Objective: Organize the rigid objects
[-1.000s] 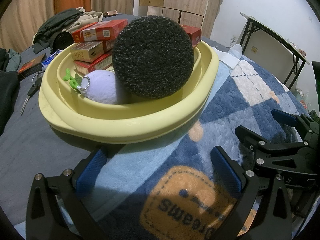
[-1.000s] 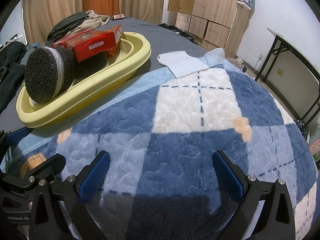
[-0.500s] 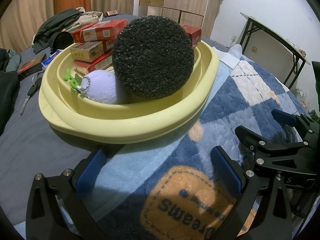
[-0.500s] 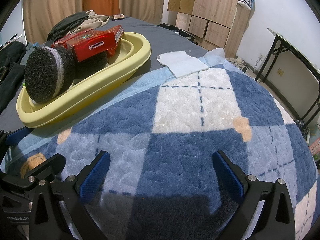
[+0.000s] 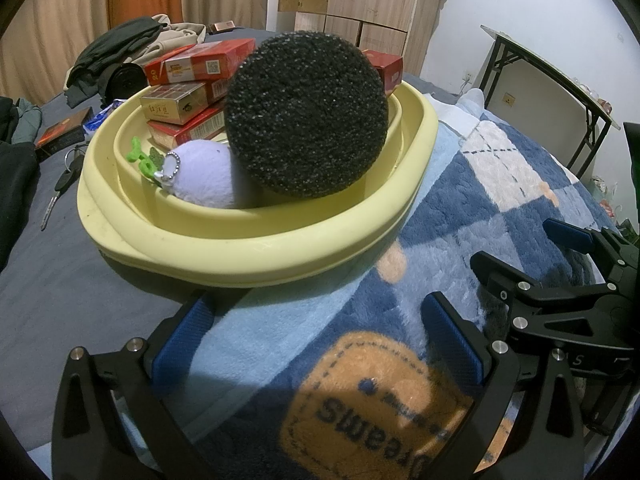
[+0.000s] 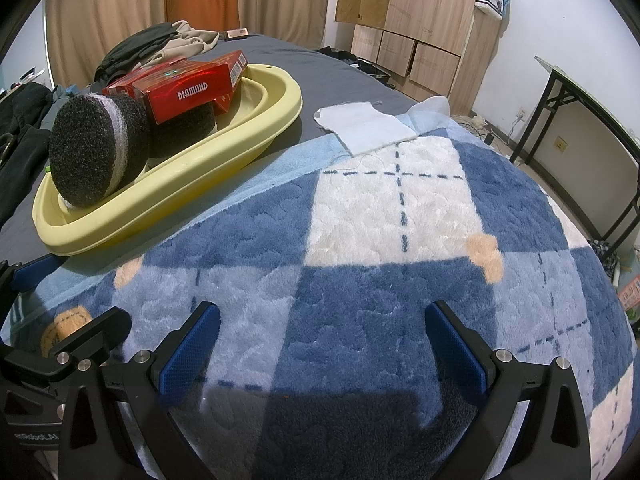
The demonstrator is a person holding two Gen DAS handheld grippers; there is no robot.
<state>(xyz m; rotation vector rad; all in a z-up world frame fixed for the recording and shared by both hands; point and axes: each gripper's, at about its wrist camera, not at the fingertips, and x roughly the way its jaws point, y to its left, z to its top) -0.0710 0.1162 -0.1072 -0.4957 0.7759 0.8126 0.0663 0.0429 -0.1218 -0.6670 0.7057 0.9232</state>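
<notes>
A yellow basin (image 5: 256, 256) (image 6: 168, 200) sits on the bed at the blanket's edge. It holds a round black sponge (image 5: 306, 114) (image 6: 96, 152), several red boxes (image 5: 192, 92) (image 6: 188, 88) and a lilac plush keychain (image 5: 204, 172). My left gripper (image 5: 320, 328) is open and empty, low over the blanket just in front of the basin. My right gripper (image 6: 322, 340) is open and empty over the checked blanket, to the right of the basin; it also shows in the left wrist view (image 5: 560, 280).
A blue checked blanket (image 6: 400, 240) covers the bed, with a white cloth (image 6: 366, 126) at its far edge. Keys (image 5: 60, 188), a small box (image 5: 60, 136) and clothes (image 5: 120, 52) lie left of the basin. A folding table (image 6: 592, 120) stands at the right.
</notes>
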